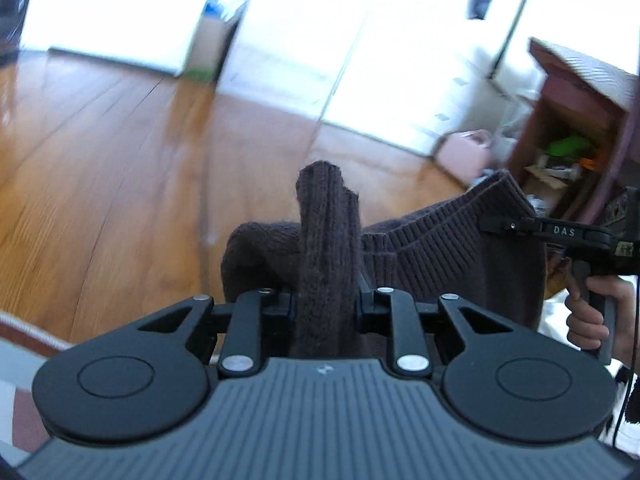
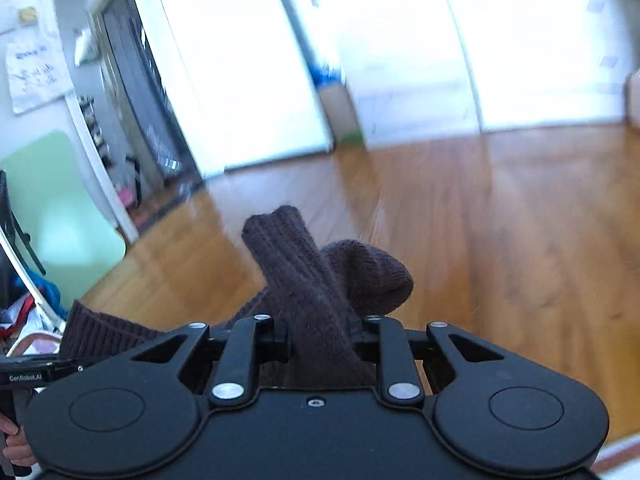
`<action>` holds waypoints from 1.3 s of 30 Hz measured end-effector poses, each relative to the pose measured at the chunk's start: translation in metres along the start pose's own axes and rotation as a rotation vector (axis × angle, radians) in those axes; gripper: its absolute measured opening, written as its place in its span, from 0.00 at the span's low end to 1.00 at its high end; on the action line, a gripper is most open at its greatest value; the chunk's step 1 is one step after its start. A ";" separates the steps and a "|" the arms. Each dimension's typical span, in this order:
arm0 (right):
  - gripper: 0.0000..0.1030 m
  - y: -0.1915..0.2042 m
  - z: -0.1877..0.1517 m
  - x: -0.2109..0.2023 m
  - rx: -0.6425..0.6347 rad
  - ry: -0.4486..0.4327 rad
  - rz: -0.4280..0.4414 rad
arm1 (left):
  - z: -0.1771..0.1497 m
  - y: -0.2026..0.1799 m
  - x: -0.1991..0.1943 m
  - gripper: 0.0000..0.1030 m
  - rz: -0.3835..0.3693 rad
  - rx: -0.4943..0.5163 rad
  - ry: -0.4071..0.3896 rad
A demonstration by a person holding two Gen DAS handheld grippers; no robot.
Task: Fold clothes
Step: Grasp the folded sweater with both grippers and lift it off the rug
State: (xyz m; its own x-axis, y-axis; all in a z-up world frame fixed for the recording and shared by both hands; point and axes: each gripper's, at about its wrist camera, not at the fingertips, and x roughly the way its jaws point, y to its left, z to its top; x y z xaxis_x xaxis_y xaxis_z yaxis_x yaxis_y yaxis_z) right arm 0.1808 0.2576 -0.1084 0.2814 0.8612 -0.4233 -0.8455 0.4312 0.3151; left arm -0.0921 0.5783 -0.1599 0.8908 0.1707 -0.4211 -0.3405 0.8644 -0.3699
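A dark brown knitted sweater [image 1: 440, 248] hangs in the air between both grippers above a wooden floor. My left gripper [image 1: 326, 300] is shut on a bunched fold of its ribbed knit, which sticks up between the jaws. At the right edge of the left wrist view, the right gripper [image 1: 492, 224] clamps the ribbed hem, a hand on its handle. In the right wrist view my right gripper [image 2: 320, 334] is shut on another thick fold of the sweater [image 2: 320, 280]. The left gripper's body [image 2: 36, 372] shows at the lower left there, beside the ribbed hem.
A wooden floor [image 1: 120, 160] spreads below. White cabinets and bright doors [image 1: 320, 40] line the far side. A dark red wooden cabinet [image 1: 580, 120] with clutter stands at right, a pink bag [image 1: 464, 152] beside it. A green board [image 2: 52, 216] leans at left.
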 end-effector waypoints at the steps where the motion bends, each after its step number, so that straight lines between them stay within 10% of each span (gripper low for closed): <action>1: 0.22 0.004 -0.001 -0.018 -0.003 -0.026 -0.014 | 0.000 -0.006 -0.004 0.22 -0.014 0.007 -0.008; 9: 0.21 0.036 -0.008 -0.052 -0.090 -0.037 -0.091 | -0.007 -0.039 -0.029 0.21 -0.002 0.145 0.017; 16: 0.38 -0.031 0.008 0.051 0.002 0.183 -0.165 | -0.004 0.016 0.039 0.21 0.080 -0.043 0.122; 21: 0.51 -0.084 -0.002 0.132 0.083 0.424 -0.265 | -0.022 0.061 0.099 0.24 0.121 -0.065 0.342; 34: 0.89 -0.140 -0.040 0.154 0.373 0.530 -0.015 | -0.036 0.111 0.104 0.58 0.006 -0.306 0.289; 37: 0.80 -0.123 -0.043 0.162 0.310 0.486 0.016 | -0.034 0.100 0.114 0.62 -0.020 -0.273 0.285; 39: 0.47 -0.100 -0.044 0.171 0.192 0.491 0.013 | -0.031 0.093 0.121 0.33 -0.033 -0.266 0.302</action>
State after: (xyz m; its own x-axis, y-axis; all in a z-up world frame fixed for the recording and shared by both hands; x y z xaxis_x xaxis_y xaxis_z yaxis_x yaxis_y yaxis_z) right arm 0.2933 0.3499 -0.2495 -0.0128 0.6592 -0.7519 -0.7360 0.5027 0.4533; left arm -0.0256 0.6642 -0.2707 0.7878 -0.0357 -0.6149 -0.4143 0.7080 -0.5720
